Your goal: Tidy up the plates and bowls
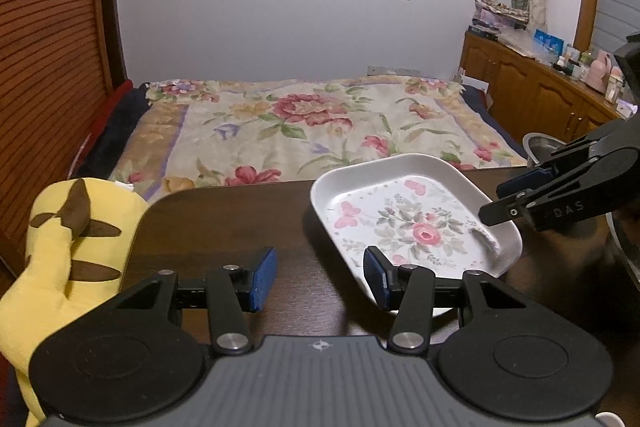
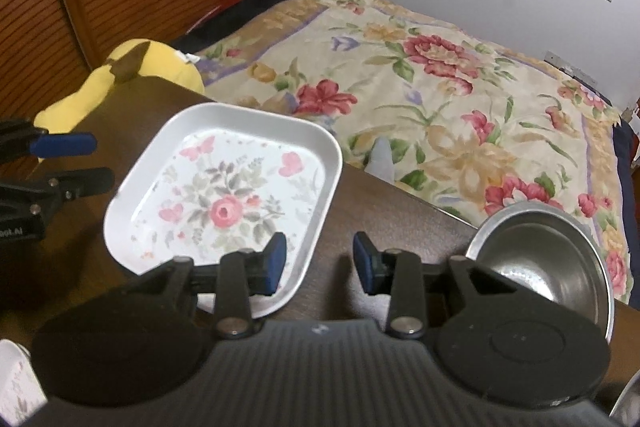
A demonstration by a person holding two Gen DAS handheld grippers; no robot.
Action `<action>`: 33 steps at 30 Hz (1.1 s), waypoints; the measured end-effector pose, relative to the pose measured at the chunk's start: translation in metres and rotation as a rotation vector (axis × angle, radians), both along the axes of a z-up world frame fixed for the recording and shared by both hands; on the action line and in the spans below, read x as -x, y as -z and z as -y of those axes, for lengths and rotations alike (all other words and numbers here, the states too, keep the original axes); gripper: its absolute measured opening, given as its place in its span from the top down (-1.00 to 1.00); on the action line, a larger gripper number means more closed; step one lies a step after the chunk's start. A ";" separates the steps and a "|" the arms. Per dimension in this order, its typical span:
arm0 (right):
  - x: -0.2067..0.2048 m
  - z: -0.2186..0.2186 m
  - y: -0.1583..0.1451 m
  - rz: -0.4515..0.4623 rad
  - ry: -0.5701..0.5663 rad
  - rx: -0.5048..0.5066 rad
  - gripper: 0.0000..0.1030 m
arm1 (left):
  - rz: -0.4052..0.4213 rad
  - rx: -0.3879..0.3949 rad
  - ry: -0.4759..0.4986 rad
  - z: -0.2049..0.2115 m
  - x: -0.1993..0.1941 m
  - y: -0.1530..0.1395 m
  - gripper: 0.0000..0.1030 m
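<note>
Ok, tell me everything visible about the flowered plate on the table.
The plate is a shallow rounded rectangle with a raised white rim, glossy like ceramic or melamine. Its floor carries a pink rose, grey-green leaves and pink butterflies. It is empty and lies flat on the dark wooden table, near the edge facing the bed. The left gripper and right gripper flank it with open jaws, each with one finger over its rim; whether they touch it is unclear.

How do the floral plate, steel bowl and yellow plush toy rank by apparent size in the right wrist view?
1. Floral plate, plainly largest.
2 and 3. Steel bowl and yellow plush toy: unsure, since the gripper hides part of the bowl and the table hides part of the toy, which lies farther away.
</note>
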State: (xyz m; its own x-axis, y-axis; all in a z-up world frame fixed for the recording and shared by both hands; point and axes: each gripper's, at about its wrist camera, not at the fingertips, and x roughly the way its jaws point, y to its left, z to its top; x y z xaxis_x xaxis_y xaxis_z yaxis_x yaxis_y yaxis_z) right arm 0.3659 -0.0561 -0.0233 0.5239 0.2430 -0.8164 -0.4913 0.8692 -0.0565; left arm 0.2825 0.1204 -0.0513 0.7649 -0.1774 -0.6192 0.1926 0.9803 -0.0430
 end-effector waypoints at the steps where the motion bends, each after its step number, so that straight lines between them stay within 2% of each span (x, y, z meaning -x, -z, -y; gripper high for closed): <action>1: -0.001 0.001 0.000 -0.009 0.002 -0.007 0.26 | -0.004 0.006 0.004 0.001 -0.001 0.001 0.02; 7: -0.002 -0.001 0.002 -0.026 -0.010 -0.008 0.31 | -0.033 0.035 0.006 0.002 -0.009 0.008 0.02; 10: -0.002 -0.002 0.003 -0.030 -0.018 -0.004 0.43 | -0.046 0.063 0.005 -0.002 -0.012 0.011 0.12; 14: -0.003 -0.004 0.006 -0.030 -0.022 0.010 0.47 | -0.062 0.081 0.006 -0.003 -0.016 0.015 0.24; 15: -0.003 -0.004 0.005 -0.031 -0.021 0.009 0.53 | -0.064 0.083 0.008 -0.003 -0.016 0.015 0.25; 25: -0.002 -0.004 0.007 -0.038 -0.033 -0.015 0.66 | -0.081 0.070 0.026 0.006 -0.018 0.019 0.51; 33: 0.001 -0.005 0.008 -0.050 -0.053 -0.033 0.68 | -0.082 0.065 0.028 0.009 -0.017 0.021 0.62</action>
